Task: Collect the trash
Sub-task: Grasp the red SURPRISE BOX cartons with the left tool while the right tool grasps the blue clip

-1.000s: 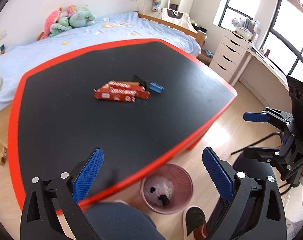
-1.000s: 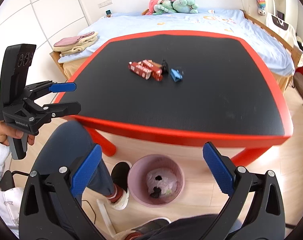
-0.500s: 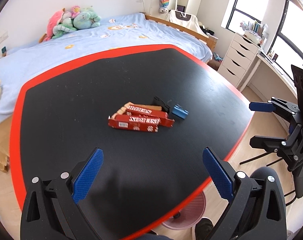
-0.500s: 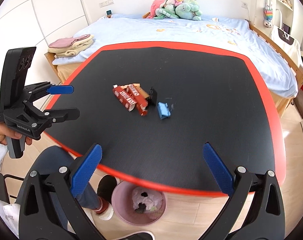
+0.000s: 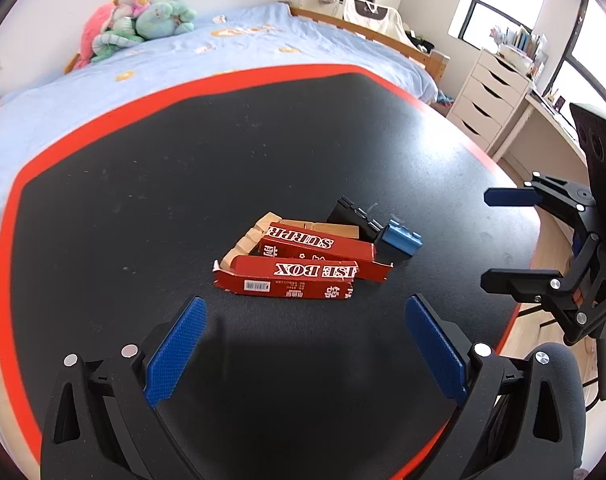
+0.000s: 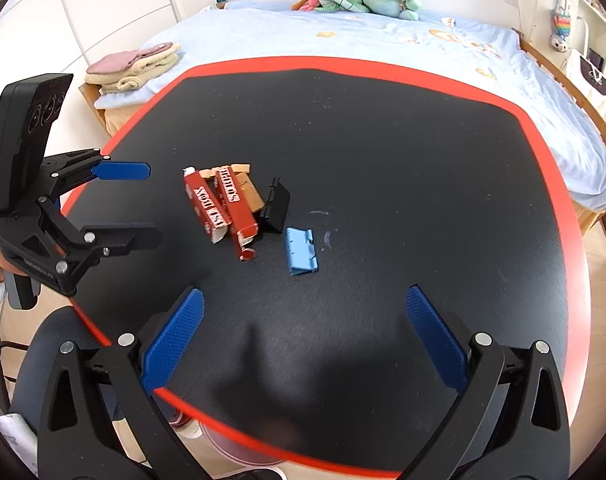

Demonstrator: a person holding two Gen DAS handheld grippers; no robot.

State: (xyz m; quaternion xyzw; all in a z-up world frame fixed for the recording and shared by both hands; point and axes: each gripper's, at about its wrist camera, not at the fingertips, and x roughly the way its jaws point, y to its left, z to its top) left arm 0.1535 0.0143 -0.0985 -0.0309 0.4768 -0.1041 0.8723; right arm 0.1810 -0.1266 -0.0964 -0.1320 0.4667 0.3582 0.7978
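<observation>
The left gripper (image 5: 303, 344) and right gripper (image 6: 301, 334) both hang with jaws spread wide and holding nothing, above the near part of the black, red-edged table (image 5: 103, 208), with bare tabletop all around them. Mid-table lie two torn red cardboard boxes (image 5: 299, 268), touching and showing tan insides, with a black clip (image 6: 275, 206) against them. Only the right wrist view shows the blue clip (image 6: 301, 252) lying apart.

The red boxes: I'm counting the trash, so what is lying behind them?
Behind the red boxes lie tan cardboard, partly covered, and a black piece leaning there; a blue piece lies apart. Anything beneath the boxes is hidden.
</observation>
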